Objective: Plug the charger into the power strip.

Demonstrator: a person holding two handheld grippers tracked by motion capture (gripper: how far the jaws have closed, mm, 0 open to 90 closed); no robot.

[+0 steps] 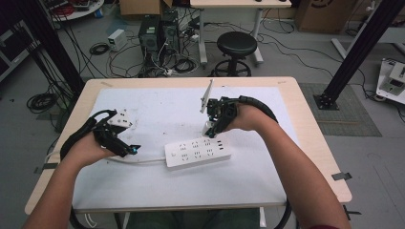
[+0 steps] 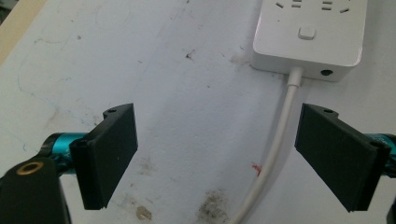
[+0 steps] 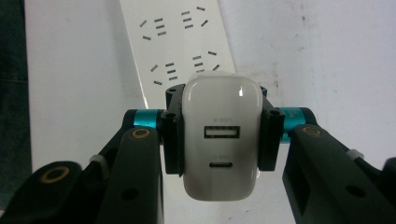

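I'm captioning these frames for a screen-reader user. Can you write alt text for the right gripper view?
The right claw is shut on a white USB charger, its two ports facing the camera. Just beyond it lies a white power strip with rows of sockets, on a scuffed white table mat.

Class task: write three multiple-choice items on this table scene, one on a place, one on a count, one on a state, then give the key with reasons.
1. Where does the white plastic power strip lie?
A. on the floor
B. on the white table mat
C. on the stool

2. How many ports show on the white rounded charger block?
A. two
B. four
C. none

3. How stands the left hand-held gripper?
A. shut on the cable
B. shut, empty
C. open

Key: 1 B, it rests flat on the mat; 2 A, two ports, one above the other; 3 C, its jaws stand wide apart.
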